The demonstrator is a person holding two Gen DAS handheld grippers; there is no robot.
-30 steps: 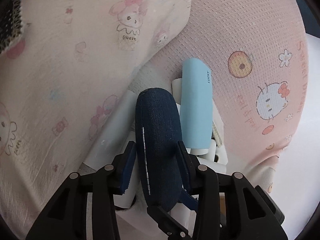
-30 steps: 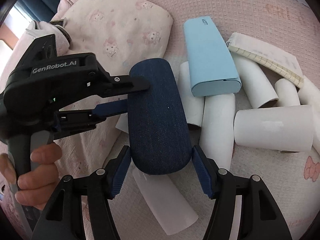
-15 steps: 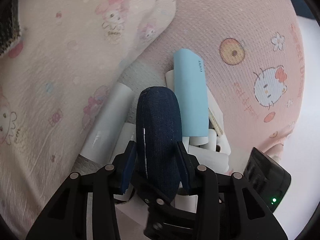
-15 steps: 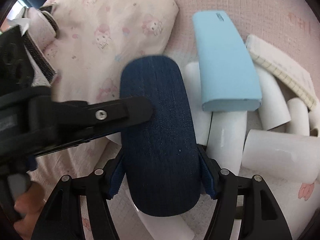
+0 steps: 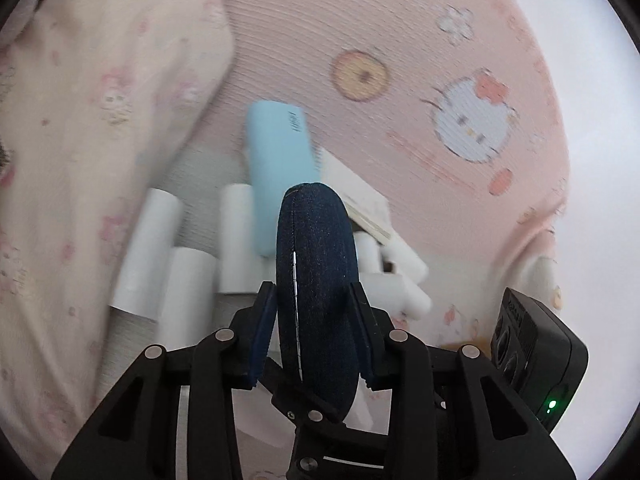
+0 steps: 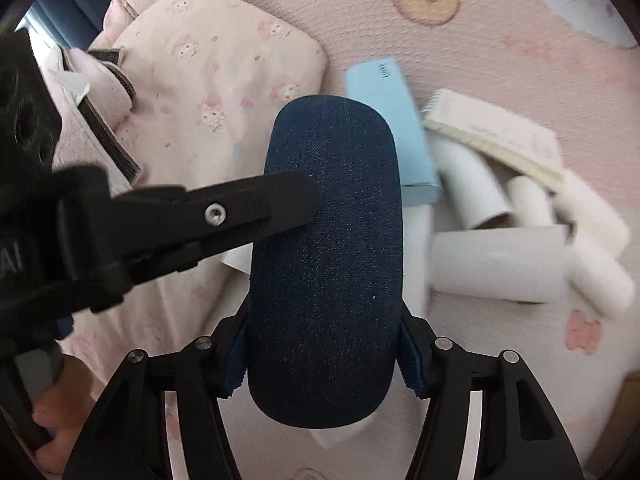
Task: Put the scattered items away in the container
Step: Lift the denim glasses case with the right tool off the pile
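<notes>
The denim case point(image 6: 326, 264) hides much of the pile under it, and motion blur softens the white rolls point(image 6: 498, 264), the blue box point(image 6: 394, 132) and the notepad point(image 6: 496, 140). Both grippers clamp the case, lifted off the bed point(image 5: 400, 32): the left gripper point(image 5: 314, 320) across its thin edges, the right gripper point(image 6: 324, 354) across its broad sides, both sets of jaws closing. The bed's pink cartoon-print cover carries a pale pillow point(image 6: 224, 64) toward its left edge.

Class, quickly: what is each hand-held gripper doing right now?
Left hand-held gripper: closing on the dark blue denim case.
Right hand-held gripper: closing on the same case, gripped across its width.
</notes>
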